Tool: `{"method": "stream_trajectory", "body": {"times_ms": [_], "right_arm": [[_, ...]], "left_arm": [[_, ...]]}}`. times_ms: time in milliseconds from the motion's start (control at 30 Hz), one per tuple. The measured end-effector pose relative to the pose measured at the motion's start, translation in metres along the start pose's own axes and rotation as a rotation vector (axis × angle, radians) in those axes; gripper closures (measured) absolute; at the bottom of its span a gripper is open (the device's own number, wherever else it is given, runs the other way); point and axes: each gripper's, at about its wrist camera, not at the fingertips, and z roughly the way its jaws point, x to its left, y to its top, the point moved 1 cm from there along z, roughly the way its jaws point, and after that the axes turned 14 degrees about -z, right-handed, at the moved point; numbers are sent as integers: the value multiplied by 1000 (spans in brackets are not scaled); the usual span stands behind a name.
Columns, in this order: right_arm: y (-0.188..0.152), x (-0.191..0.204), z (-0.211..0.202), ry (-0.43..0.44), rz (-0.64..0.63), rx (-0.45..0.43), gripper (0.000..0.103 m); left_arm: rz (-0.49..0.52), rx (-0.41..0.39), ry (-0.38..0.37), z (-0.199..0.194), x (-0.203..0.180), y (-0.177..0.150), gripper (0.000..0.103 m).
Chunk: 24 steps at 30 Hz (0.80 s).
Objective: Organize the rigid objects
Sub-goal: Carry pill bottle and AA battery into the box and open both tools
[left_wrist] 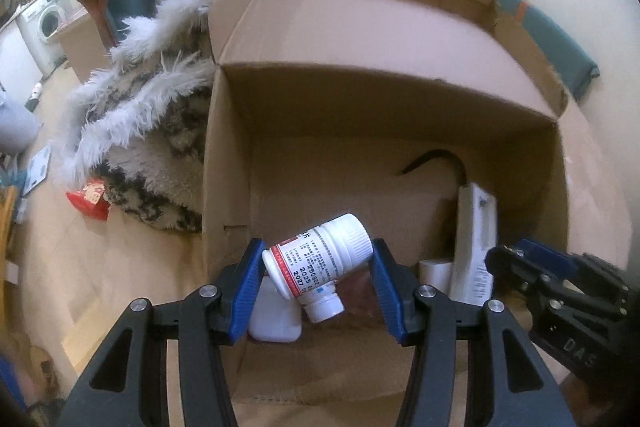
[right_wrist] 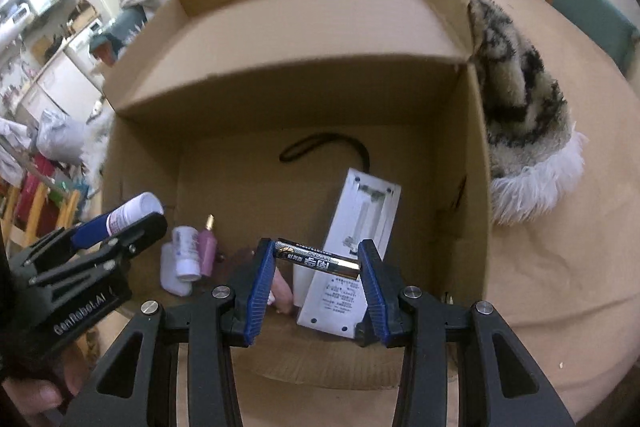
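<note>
Two hand-held grippers over one open corrugated cardboard box (left_wrist: 400, 39) on a tan surface; washing machine (left_wrist: 44, 23) far left, shaggy fur throw (left_wrist: 144, 131) beside the box. Left hand-held gripper (left_wrist: 318, 263) clamps a tilted white plastic pill bottle (left_wrist: 320, 259) above the box; right hand-held gripper (right_wrist: 318, 259) pinches a glossy cylindrical battery (right_wrist: 320, 259) end to end.
</note>
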Motion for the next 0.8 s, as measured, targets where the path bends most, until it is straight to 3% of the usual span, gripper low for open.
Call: {"method": "stream_trajectory", "body": {"times_ms": [200,567,733,800], "right_arm": [[-3,0,11,-9,15,52,59],[-7,-5,14,-15,28,56,59],[-6,-8,10,-12,30,45,58],[-5,-9,6,-6,38,31,49]], "left_arm": [[44,27,50,9,-9,-7,54],[25,71,49,19,-6,-13,54],[11,84,60,20,-6,-15,43],[20,80,53,17,-6,-16,39]]}}
